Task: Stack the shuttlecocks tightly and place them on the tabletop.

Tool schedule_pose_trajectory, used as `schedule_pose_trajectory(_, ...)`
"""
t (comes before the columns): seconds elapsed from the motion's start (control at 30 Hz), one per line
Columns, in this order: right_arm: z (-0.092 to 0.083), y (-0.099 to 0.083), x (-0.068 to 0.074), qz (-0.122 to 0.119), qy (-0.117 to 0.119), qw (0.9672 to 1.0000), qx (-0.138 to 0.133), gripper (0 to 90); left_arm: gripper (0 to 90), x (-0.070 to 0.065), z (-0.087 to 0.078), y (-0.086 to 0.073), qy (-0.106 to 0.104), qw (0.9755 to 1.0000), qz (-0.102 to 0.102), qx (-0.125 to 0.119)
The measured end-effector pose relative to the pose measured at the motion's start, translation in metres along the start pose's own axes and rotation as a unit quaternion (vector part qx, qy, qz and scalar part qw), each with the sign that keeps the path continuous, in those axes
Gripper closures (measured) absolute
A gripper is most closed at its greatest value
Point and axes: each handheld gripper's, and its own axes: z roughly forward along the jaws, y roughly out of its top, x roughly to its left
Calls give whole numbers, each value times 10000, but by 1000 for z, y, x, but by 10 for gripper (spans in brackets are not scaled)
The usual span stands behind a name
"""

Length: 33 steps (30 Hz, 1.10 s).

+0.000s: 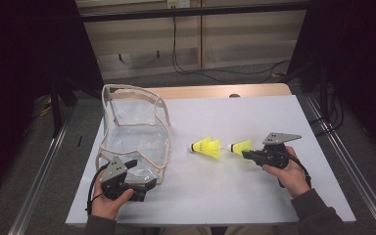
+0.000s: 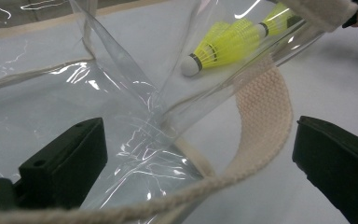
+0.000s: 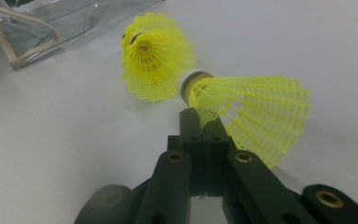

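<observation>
A clear plastic bag [image 1: 134, 129] with cream trim stands open at the left of the white table top [image 1: 235, 196]. My left gripper [image 1: 144, 175] is at the bag's near corner. In the left gripper view it [image 2: 198, 135] is open, with the bag's clear wall [image 2: 135, 140] and cream strap [image 2: 263, 116] between the wide-apart jaws. Two yellow shuttlecocks lie mid-table. My right gripper [image 1: 245, 153] is shut on the skirt edge of the right shuttlecock [image 1: 242, 146]; in its own view the closed jaws [image 3: 200, 116] pinch the mesh skirt [image 3: 256, 112]. The other shuttlecock [image 1: 208, 147] [image 3: 156, 58] lies just beyond, free.
The table's far edge is bare wood [image 1: 210, 91]. Metal rails [image 1: 39, 171] run along both sides of the table, and cables [image 1: 215, 73] trail on the floor behind it. Open white surface lies in front of and to the right of the shuttlecocks.
</observation>
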Motion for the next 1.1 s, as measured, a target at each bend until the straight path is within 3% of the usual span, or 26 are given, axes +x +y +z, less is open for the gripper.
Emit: schedule_pose_trajectory(1.1,16,8,13,-97,134,9999,-9,900,30,0,0,0,-15,10000,-8,-12)
